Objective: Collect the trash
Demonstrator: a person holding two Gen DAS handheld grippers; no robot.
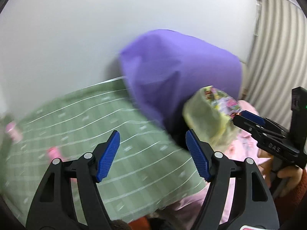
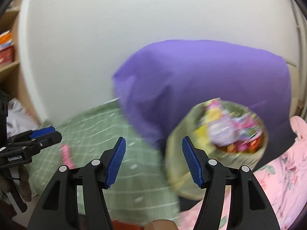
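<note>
Though motion blur smears both views, two pink wrappers point(image 1: 14, 134) lie on the green checked sheet point(image 1: 115, 134), long axes unclear. Left gripper point(image 1: 153, 154) and right gripper point(image 2: 153, 162) stand released, holding nothing. Right of them, a basket point(image 2: 216, 141) full of wrappers sits before a purple pillow point(image 2: 201, 76), by a white wall point(image 2: 96, 28).

Pale yellow-green trash bag point(image 2: 216, 147) standing open-mouthed on the bed, blurred, at the foot of the purple pillow point(image 2: 201, 82) near the bed's right side. Filled with crumpled bright wrappers point(image 2: 230, 130) in pink, yellow, lilac and red. Two pink scraps point(image 1: 54, 152) lying loose on the green checked sheet point(image 1: 134, 153), well apart from the bag, toward the left edge; shapes too blurred to tell.
</note>
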